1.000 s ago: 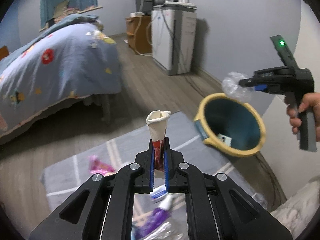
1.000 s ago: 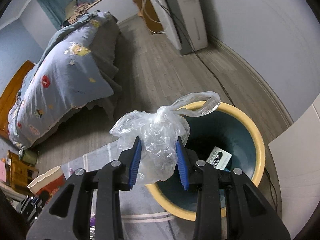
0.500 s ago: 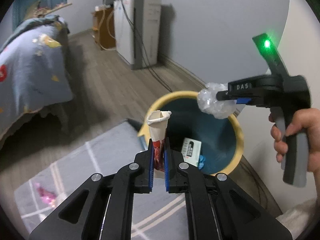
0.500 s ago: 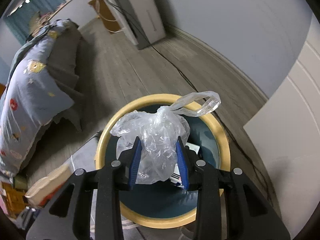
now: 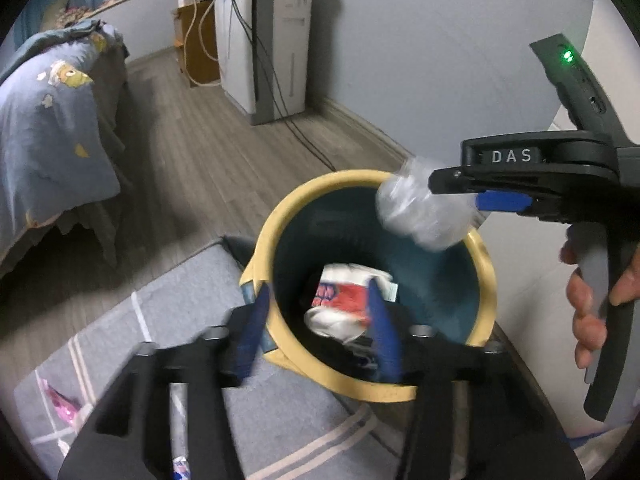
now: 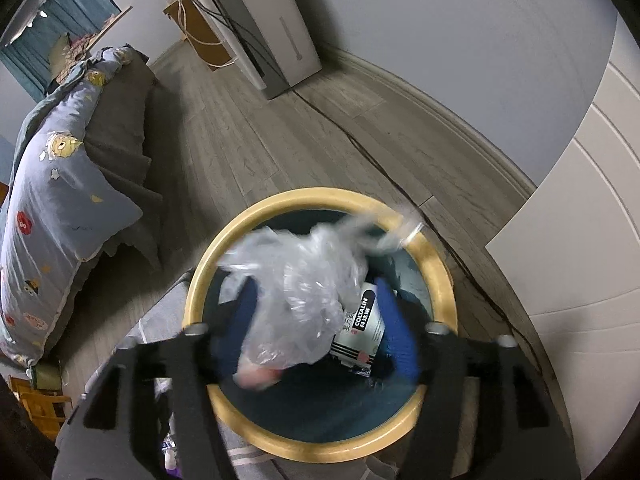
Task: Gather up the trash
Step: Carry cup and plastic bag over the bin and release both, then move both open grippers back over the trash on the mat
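- Both tools hang over a yellow-rimmed bin (image 5: 280, 216) with a dark teal inside, standing on a grey wooden floor (image 5: 192, 152) at the edge of a grey striped rug (image 5: 180, 320).
- The left tool (image 5: 318, 322) is spreading its blue pads; a crumpled white-and-red paper cup (image 5: 344, 306) sits between them, loose, over the bin's mouth.
- The right tool (image 6: 316, 328), gripped by a person's hand (image 5: 592, 300), is also opening; a clear plastic bag (image 6: 304, 288) is blurred between the blue pads, over the bin's opening, and no longer squeezed.
- Inside the bin lies a black-and-white box (image 6: 360, 328) with printed lettering.
- A pink wrapper (image 5: 60, 404) lies on the rug at lower left.
- A bed with a blue patterned quilt (image 5: 44, 128) stands to the left; a white appliance (image 5: 272, 40) with trailing cables stands against the far wall.
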Demonstrator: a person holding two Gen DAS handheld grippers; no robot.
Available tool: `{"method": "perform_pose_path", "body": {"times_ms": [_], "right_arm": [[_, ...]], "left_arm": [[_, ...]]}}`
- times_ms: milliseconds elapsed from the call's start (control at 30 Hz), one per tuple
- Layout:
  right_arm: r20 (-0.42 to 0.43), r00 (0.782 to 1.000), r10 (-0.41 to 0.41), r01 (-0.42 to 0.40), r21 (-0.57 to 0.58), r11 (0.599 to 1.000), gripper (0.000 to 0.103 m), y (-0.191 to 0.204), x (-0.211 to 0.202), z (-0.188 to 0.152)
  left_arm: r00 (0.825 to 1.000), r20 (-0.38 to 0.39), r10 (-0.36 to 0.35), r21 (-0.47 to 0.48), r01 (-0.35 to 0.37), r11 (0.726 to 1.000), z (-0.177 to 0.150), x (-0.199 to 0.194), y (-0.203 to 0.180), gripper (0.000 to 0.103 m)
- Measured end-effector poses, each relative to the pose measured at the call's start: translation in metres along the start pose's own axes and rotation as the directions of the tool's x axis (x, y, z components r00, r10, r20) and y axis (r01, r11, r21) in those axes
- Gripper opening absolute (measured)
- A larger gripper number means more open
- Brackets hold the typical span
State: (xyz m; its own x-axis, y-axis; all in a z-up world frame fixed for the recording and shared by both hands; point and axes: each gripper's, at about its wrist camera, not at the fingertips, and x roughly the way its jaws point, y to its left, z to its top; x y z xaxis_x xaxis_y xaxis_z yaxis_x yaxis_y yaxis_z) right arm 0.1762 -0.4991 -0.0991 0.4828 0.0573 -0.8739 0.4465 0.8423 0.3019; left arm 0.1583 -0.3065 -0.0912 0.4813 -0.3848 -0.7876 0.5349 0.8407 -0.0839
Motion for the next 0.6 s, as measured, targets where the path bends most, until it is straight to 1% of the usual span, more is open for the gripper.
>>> {"method": "perform_pose_path", "body": {"times_ms": [67,100,167,200,233,267,300,467,533,600], "right_arm": [[-0.002,1.000,-0.006,0.006,0.002,1.000,0.073,0.000,0.000,0.000],[-0.004,1.000,-0.004,0.004,0.005,1.000,0.075,0.001,0.001,0.000],[-0.004,1.000,-0.005,0.005,0.008,1.000,0.083,0.002,0.001,0.000],[-0.001,1.000,-0.008,0.008,0.008,1.000,0.085,0.002,0.000,0.000],[0.003,1.000,-0.012,0.012,0.007,1.000,0.089,0.004,-0.001,0.001],[0.006,1.000,-0.015,0.015,0.008,1.000,0.095,0.004,-0.002,0.001],[0.010,1.000,-0.015,0.015,0.009,1.000,0.095,0.005,-0.003,0.001],[0.018,1.000,-0.002,0.002,0.000,1.000,0.097,0.014,-0.007,0.001],[0.021,1.000,0.015,-0.015,-0.004,1.000,0.097,0.020,-0.011,0.000],[0.029,0.999,0.032,-0.031,-0.022,0.999,0.097,0.030,-0.015,-0.002]], "left_arm": [[1.000,0.009,0.006,-0.001,-0.006,1.000,-0.001,-0.003,0.000,0.072],[1.000,0.012,0.010,-0.005,-0.010,1.000,-0.002,-0.004,0.001,0.075],[0.999,0.023,0.024,-0.010,-0.024,1.000,-0.005,-0.009,0.003,0.086],[0.999,0.027,0.033,-0.009,-0.033,0.999,-0.005,-0.011,0.004,0.088],[0.999,0.033,0.041,-0.007,-0.041,0.999,-0.005,-0.012,0.005,0.091],[0.998,0.041,0.050,-0.003,-0.050,0.999,-0.007,-0.015,0.006,0.091],[0.997,0.044,0.060,0.001,-0.060,0.998,-0.007,-0.018,0.007,0.092],[0.992,0.064,0.113,0.007,-0.114,0.993,-0.012,-0.039,0.020,0.093],[0.986,0.087,0.143,0.006,-0.144,0.990,-0.016,-0.055,0.029,0.094],[0.975,0.110,0.191,0.024,-0.195,0.980,-0.020,-0.073,0.039,0.094]]}}
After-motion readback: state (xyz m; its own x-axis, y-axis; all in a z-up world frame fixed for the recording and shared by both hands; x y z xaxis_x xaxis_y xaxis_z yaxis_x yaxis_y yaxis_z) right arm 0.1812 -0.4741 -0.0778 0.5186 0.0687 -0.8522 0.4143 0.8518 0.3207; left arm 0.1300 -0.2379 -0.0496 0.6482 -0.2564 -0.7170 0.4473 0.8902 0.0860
